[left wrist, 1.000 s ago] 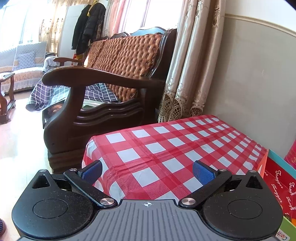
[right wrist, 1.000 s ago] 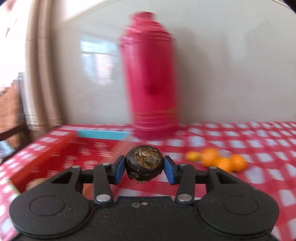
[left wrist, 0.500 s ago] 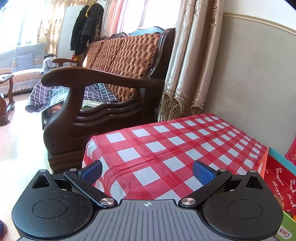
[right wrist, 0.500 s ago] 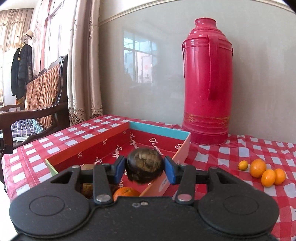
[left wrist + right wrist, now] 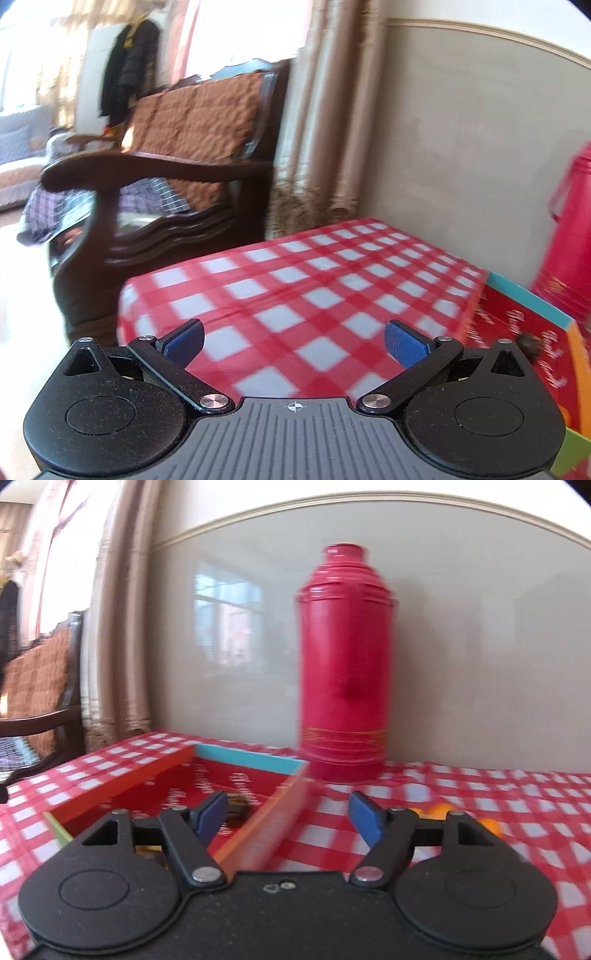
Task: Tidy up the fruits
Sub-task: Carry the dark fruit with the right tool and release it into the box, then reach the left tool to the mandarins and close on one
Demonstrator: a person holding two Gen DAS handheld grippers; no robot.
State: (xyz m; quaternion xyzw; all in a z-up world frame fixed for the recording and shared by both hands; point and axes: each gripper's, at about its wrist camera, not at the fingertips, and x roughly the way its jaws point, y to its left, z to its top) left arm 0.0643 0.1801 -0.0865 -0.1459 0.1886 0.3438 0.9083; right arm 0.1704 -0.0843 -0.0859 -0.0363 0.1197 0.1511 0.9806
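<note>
And the right gripper has just been opening; its blue pads now stand wide apart with nothing between them. The dark, round, rough-skinned fruit sits down inside the shallow red cardboard box with orange walls and a teal far edge, just beyond the left pad and partly hidden by it. That looks like a drop made low over the box, so the fruit settles and doesn't bounce out. Whether the fruit has come to rest is hard to say through the blur.

The box is the collecting point, and everything reads from it. To its right, well clear on the red-and-white checked tablecloth, small orange citrus fruits lie loose, mostly hidden behind the right gripper's finger. They look like the next candidates. Behind the box's far right corner stands a tall red thermos flask, upright against the wall, close enough that a swing toward the citrus should stay low and forward of it.

The left gripper hangs over the bare cloth to the left of the box, jaws spread wide, holding nothing. My read is that it's kept out of the way. In its view the box shows at the right edge, with the dark fruit low inside.
</note>
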